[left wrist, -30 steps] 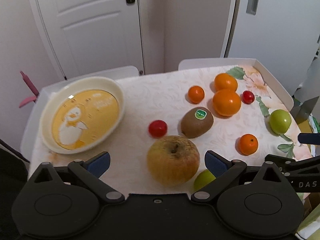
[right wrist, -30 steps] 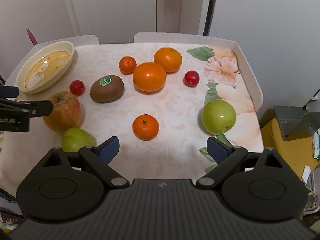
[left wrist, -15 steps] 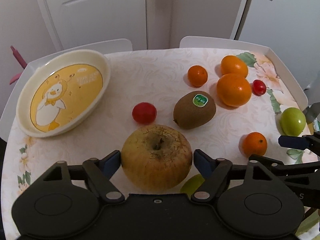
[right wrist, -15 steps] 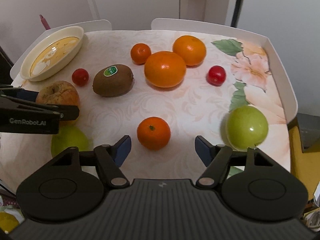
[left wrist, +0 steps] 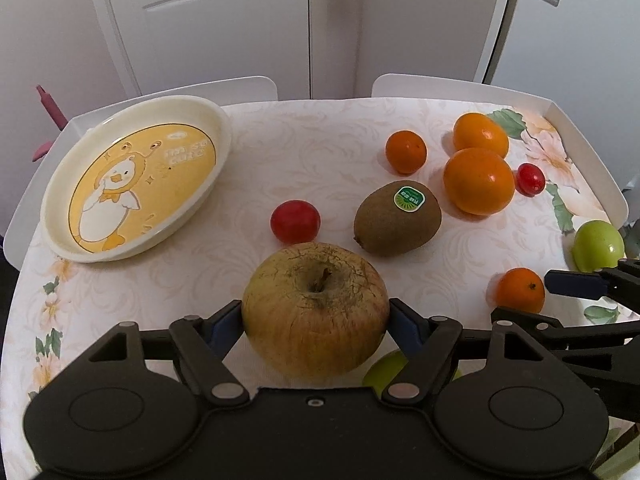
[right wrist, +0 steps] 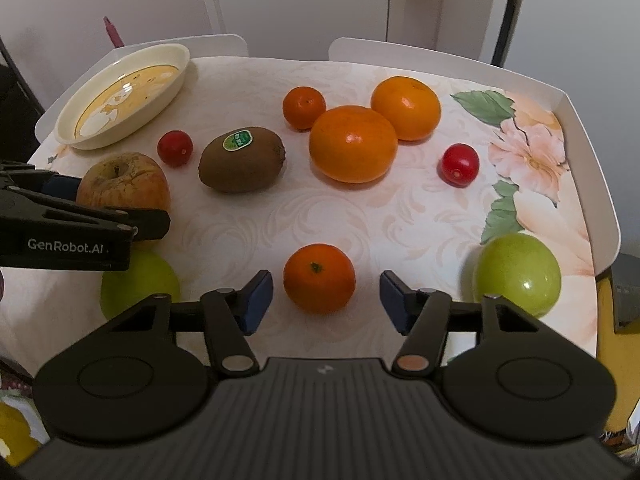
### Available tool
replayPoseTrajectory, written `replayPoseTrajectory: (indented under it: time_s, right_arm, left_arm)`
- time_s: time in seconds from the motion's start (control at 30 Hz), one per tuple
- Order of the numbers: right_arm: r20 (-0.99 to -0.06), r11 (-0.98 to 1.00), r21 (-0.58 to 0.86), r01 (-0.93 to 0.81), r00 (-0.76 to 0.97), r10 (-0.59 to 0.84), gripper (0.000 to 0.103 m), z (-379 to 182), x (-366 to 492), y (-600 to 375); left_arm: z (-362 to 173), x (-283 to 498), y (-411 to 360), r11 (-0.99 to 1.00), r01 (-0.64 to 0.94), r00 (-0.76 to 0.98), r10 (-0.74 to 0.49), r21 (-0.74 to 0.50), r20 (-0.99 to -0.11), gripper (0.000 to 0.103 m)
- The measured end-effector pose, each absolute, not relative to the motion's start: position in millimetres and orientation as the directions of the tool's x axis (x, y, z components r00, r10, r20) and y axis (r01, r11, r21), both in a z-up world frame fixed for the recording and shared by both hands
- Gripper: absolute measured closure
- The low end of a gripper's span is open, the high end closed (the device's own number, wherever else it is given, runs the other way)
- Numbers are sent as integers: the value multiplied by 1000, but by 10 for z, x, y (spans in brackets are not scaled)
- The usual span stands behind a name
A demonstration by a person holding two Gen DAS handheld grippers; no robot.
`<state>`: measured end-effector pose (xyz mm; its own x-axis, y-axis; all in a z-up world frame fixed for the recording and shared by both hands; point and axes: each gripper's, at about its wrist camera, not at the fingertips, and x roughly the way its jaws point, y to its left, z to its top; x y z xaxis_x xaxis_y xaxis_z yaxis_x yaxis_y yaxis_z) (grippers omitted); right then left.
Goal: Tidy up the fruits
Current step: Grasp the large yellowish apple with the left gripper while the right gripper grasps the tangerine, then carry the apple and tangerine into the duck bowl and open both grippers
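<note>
Left wrist view: left gripper (left wrist: 316,322) jaws clamp large wrinkled yellow-red apple (left wrist: 315,307) at widest girth, table 6 o'clock. Likely heavy, firm, skin waxy. Right gripper (right wrist: 326,300) jaws wide around small orange mandarin (right wrist: 319,278), untouched.

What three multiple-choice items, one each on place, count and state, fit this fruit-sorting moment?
1. The kiwi lies: A in the dish; B on the cloth beside a cherry tomato; C in the right tongs.
2. Green apples in the right wrist view: A one; B two; C four.
3. The left tongs are: A shut on the russet apple; B wide open above the dish; C out of view.

B: it rests on the cloth.
B: one at each side.
A: both pads press its flanks.
</note>
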<state>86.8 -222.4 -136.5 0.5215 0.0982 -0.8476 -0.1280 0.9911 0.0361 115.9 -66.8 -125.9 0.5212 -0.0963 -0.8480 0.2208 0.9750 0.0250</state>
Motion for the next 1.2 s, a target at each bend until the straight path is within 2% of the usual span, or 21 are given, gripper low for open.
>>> replayPoseTrajectory:
  time_s: [0.07, 0.43, 0.77, 1.2]
  right_arm:
    - [-848, 989, 34, -142, 520, 104, 49, -1379, 875, -2214]
    - [-825, 986, 28, -163, 553, 115, 50, -1251, 848, -2167]
    - [-793, 984, 35, -173, 595, 133, 50, -892, 1085, -1848]
    - [-753, 970, 71, -231, 626, 204, 50, -618, 1881, -1109]
  left_arm:
    - [-1260, 1141, -664, 977, 213, 529, -94, 25, -843, 23]
    - [-1217, 1077, -552, 984, 176, 568, -109, -9, -816, 23]
    - [-841, 1145, -167, 988, 156, 628, -113, -18, -770, 24]
    - [-463, 1887, 537, 989, 141, 696, -65, 48, -715, 23]
